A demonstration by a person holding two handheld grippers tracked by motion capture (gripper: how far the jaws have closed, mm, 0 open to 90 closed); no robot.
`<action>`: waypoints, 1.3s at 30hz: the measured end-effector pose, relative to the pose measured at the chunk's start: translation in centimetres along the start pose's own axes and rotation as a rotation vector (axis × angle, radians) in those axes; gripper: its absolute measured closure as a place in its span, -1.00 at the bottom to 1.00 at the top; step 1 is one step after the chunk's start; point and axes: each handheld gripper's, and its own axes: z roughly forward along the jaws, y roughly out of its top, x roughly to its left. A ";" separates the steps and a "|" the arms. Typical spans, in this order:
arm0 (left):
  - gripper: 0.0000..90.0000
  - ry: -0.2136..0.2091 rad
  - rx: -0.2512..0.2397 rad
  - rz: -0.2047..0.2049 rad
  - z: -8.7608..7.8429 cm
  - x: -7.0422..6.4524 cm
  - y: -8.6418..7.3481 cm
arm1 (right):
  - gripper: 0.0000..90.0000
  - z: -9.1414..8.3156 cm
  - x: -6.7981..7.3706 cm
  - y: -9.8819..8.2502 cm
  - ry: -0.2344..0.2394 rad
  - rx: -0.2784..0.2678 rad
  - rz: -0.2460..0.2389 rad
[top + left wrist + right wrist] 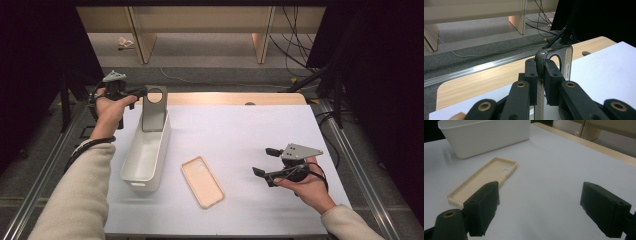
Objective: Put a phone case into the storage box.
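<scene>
My left gripper pinches the dark grey phone case upright over the white plastic bin's far end; right gripper spread. An edge-only pinch could let it swing and miss.

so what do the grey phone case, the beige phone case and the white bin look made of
Grey phone case with a round camera cutout, clamped in the left gripper: probably flexible plastic or rubber, with a slight sheen along its edge. Beige phone case: matte soft plastic or silicone, thin raised rim. White rectangular bin: smooth moulded rigid plastic, likely.
</scene>
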 end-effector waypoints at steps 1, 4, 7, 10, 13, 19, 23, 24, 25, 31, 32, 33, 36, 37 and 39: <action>0.82 -0.001 -0.002 -0.002 0.0 0.0 -0.1 | -0.63 0.0 0.0 0.0 0.000 0.000 0.001; 0.82 0.000 0.001 -0.003 0.1 0.0 -0.2 | -0.63 0.0 0.0 0.0 0.000 -0.002 0.002; 0.82 0.001 0.004 -0.005 0.3 0.1 -0.3 | -0.63 0.0 0.0 0.0 -0.001 -0.001 0.002; 0.82 0.003 0.007 -0.007 0.4 0.1 -0.5 | -0.63 0.0 0.0 0.0 0.000 0.001 0.000; 0.82 0.006 0.005 -0.014 0.5 0.2 -0.6 | -0.63 0.0 0.0 0.0 0.001 0.002 0.000; 0.82 0.009 0.005 -0.023 0.8 0.4 -1.0 | -0.63 0.0 0.0 0.0 0.001 0.002 0.000; 0.82 0.011 0.011 -0.033 1.0 0.6 -1.4 | -0.63 0.0 0.0 0.0 0.002 0.004 0.002; 0.82 0.012 0.010 -0.035 1.1 0.6 -1.5 | -0.63 0.0 0.0 0.0 0.002 0.002 0.001; 0.82 0.013 0.011 -0.038 1.1 0.6 -1.6 | -0.62 0.0 0.0 0.0 0.001 0.003 0.000; 0.82 0.015 0.009 -0.045 1.2 0.8 -1.9 | -0.62 0.1 0.0 0.0 0.003 0.004 0.001; 0.81 0.016 0.009 -0.048 1.2 0.8 -1.9 | -0.63 0.1 0.0 0.0 0.002 0.004 0.001; 0.81 0.016 0.007 -0.051 1.2 0.9 -2.0 | -0.62 0.1 0.0 0.0 0.002 0.004 0.002; 0.81 0.017 0.008 -0.055 1.2 1.0 -2.2 | -0.63 0.0 0.0 0.0 0.002 0.005 0.001; 0.80 0.016 0.011 -0.054 1.2 1.0 -2.3 | -0.62 0.1 0.0 0.0 0.003 0.004 0.001; 0.79 0.017 0.013 -0.057 1.3 1.0 -2.4 | -0.63 0.1 0.0 -0.1 0.004 0.005 0.001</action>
